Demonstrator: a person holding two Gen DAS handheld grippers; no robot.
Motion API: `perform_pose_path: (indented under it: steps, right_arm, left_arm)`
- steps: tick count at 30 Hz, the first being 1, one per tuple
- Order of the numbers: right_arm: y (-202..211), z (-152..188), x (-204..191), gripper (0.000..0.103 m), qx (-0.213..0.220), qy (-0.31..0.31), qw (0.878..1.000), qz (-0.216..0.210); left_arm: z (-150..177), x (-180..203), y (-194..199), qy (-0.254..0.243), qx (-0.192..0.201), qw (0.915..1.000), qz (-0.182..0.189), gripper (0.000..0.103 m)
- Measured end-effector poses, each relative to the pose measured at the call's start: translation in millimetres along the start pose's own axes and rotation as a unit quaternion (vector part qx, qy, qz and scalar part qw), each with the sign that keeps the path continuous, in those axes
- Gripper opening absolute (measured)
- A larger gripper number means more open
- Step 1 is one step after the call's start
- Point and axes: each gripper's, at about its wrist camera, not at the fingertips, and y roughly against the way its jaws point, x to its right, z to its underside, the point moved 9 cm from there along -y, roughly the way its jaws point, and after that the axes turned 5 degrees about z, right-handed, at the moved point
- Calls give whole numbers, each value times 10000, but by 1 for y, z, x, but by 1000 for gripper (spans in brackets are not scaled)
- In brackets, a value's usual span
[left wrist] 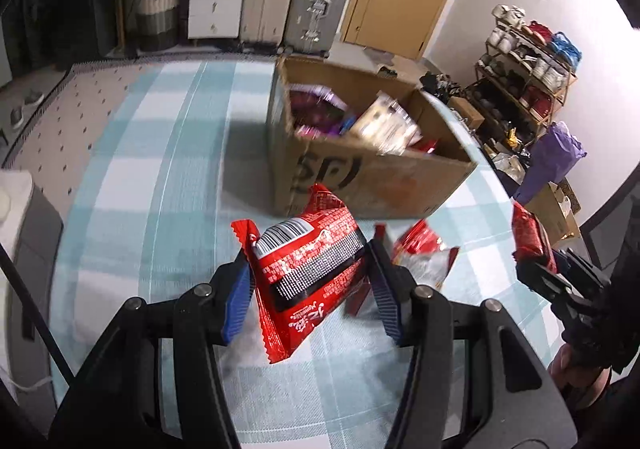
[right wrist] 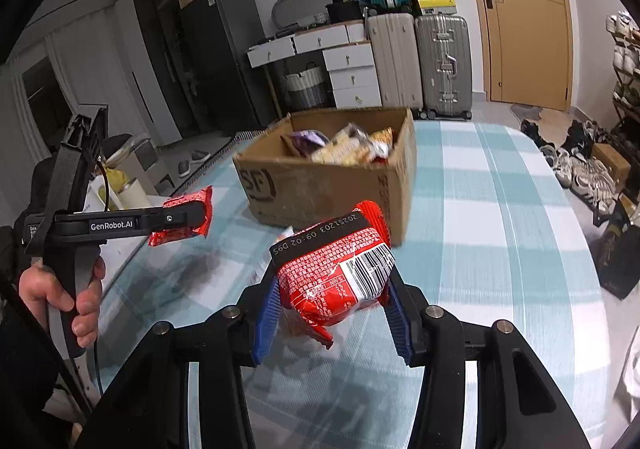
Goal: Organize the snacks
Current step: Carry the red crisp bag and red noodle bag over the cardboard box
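Left wrist view: the left gripper [left wrist: 308, 269] is clamped on a red snack packet [left wrist: 308, 269] at lower centre, below the cardboard box [left wrist: 360, 177].

Right wrist view: the right gripper [right wrist: 334, 289] squeezes a second red packet [right wrist: 340, 281] between its blue pads [right wrist: 266, 313], lower centre.

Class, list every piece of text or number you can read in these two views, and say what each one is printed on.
"GenRobot.AI": side of the left gripper.
"20251203 09:02 D9S", upside down: black band of the red snack packet in the right gripper.
"SF": front of the cardboard box.
Barcodes, fine print and the brand on both red packets, including the left gripper's packet: too small or blurred.
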Motion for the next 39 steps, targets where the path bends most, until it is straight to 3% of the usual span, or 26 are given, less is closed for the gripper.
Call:
perform_pose_path:
  steps: [22,31,39]
  right_arm:
    - [0,-146,-21,48,519,-10,9980,-353]
    - [-20,-195,-17,48,502,-15,9980,-381]
    - [-47,-217,-10,48,433,-34,9985,-340]
  left_arm:
    - [-126,62,25,-721,486,9960,188,51]
    - [-174,69,13,-781,452,9958,178,51]
    - [-207,67,-18,-810,287,9961,185,51]
